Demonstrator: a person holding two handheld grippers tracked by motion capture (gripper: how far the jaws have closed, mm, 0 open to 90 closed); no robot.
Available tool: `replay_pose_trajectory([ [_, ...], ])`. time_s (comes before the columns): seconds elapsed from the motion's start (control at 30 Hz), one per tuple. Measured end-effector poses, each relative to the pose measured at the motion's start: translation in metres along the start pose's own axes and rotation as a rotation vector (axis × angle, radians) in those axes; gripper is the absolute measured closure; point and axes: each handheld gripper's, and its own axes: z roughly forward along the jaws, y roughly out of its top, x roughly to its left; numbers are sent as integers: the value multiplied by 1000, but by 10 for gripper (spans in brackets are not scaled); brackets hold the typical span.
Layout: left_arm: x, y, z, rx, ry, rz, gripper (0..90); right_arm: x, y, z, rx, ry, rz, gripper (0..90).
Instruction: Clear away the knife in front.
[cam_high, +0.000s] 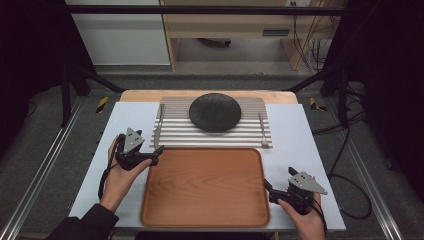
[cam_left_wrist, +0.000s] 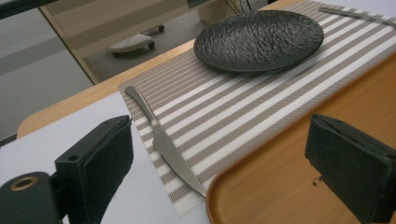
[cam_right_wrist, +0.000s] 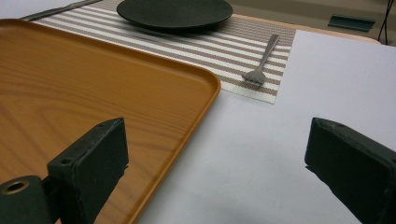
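Note:
A wooden tray (cam_high: 205, 186) lies empty at the table's near middle. Behind it a striped placemat (cam_high: 175, 131) carries a black textured plate (cam_high: 215, 112), a knife (cam_high: 157, 132) on its left and a fork (cam_high: 262, 130) on its right. My left gripper (cam_high: 155, 156) is open at the tray's far left corner, with the knife (cam_left_wrist: 164, 145) and tray rim (cam_left_wrist: 219, 186) between its jaws. My right gripper (cam_high: 268, 190) is open at the tray's right edge, straddling the rim (cam_right_wrist: 205, 100), with nothing held. The fork (cam_right_wrist: 261, 63) lies ahead of it.
A white sheet (cam_high: 310, 150) covers the table under the mat and tray. The table's wooden far edge (cam_high: 150, 95) shows behind the mat. Dark frame posts and cables (cam_high: 345, 125) stand at the sides. Shelving sits on the floor beyond.

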Motion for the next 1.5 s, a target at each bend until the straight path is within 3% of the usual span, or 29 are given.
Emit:
replay_pose_trajectory([
  [0.27,20,15,32,43,29,-13,77,2,3,-4,-9,24,11,64],
  [0.37,24,20,41,59,33,-25,78,1,6,-3,-10,21,11,66],
  [0.53,27,27,58,66,54,7,78,-1,8,-7,-3,25,5,70],
  [0.63,27,28,68,90,62,0,77,-5,4,-9,-24,1,18,68],
  [0.77,33,30,78,84,64,-69,82,-9,0,-15,-33,-23,29,67],
  [0.93,40,31,90,130,54,-118,82,-11,-3,-18,-38,-21,47,64],
  [1.2,47,27,102,153,82,-155,85,-2,-2,-12,-24,-1,13,64],
  [1.5,58,18,109,172,108,-200,133,-4,-3,-11,-16,1,17,64],
])
